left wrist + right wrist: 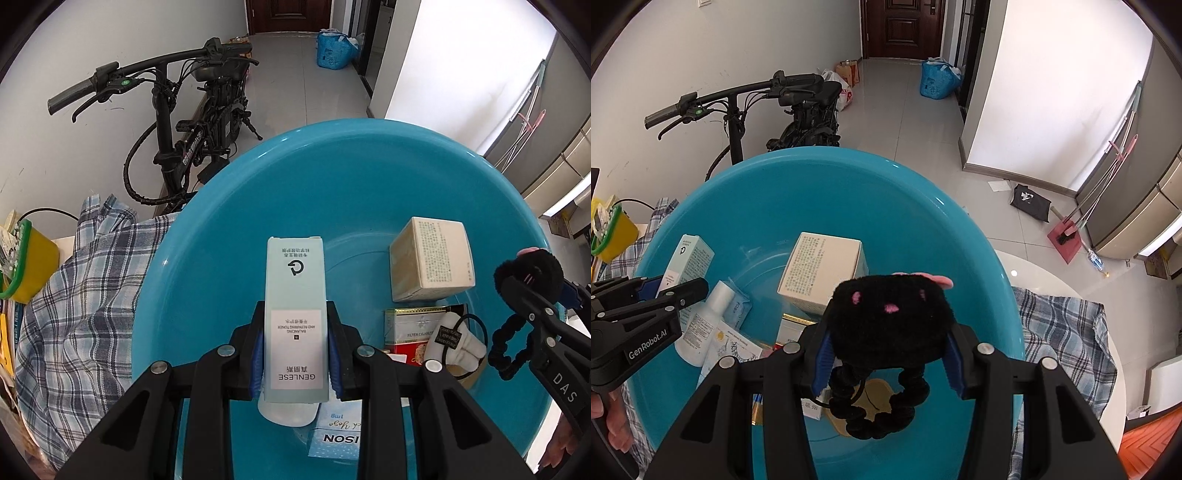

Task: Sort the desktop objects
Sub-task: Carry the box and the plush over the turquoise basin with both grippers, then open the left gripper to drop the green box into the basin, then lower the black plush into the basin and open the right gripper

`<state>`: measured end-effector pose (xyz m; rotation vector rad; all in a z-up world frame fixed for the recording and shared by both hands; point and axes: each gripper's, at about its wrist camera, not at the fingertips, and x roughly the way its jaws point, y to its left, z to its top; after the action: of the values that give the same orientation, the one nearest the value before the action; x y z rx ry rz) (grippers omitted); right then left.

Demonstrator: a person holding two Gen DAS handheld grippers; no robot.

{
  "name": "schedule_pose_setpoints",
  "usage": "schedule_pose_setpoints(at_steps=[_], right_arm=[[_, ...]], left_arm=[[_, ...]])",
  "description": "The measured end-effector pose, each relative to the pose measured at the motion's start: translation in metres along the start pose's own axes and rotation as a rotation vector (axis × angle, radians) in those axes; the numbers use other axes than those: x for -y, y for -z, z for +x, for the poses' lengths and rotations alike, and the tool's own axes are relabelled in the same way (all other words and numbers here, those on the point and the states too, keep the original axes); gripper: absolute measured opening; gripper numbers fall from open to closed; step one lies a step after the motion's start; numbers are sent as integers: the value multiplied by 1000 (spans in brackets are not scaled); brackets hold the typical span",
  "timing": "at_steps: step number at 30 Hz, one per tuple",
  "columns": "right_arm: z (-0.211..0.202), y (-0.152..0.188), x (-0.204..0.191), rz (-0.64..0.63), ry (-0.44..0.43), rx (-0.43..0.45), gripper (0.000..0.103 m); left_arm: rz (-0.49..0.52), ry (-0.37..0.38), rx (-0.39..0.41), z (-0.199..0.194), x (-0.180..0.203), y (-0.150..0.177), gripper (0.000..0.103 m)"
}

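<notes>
Over the blue basin (pixel 332 177), the left gripper's (pixel 295 354) fingers clamp a pale-green toner box (pixel 295 295); the right gripper's (pixel 886 350) fingers hold a black plush hair tie (pixel 890 317).

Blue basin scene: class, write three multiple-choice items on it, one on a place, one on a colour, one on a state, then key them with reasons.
1. Where is the beige box?
A. inside the blue basin
B. on the floor
C. on the bicycle

2. What colour is the fluffy hair tie?
A. white
B. black
C. yellow

3. What is the left tool doing?
A. hanging open
B. gripping a bottle
C. gripping the pale green carton

Key: A, it rests on the basin's floor; B, black fluff with pink spots; C, both pads press the carton's sides.
</notes>
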<state>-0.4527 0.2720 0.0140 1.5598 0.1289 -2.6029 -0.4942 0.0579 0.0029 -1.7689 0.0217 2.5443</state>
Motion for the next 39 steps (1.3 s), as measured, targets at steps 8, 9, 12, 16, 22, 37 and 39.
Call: schedule_pose_setpoints(at_steps=[8,9,12,16,22,37,39], right_arm=[[8,4,10,15,-3,-15,49],[9,5,10,13,-1,-16,49],[9,5,11,11,-1,-17,49],[10,3,10,15,-1,-13,49],[9,4,7,9,0,-8,50],[-6,4,-2,-8,31,73,68],[-9,4,-3,-6,13,84,74]], left_arm=[[-3,-8,2,1,-11,-1,30],[-3,-11,3,2,-12,-1,30],[-11,-11,7,2,-14,0,30],[-39,-13,9,1,-20,0,60],[2,-30,96,-15,-19,1,62],[19,-27,152,-36,-17,5,62],[14,-22,160,-39,-17,5,62]])
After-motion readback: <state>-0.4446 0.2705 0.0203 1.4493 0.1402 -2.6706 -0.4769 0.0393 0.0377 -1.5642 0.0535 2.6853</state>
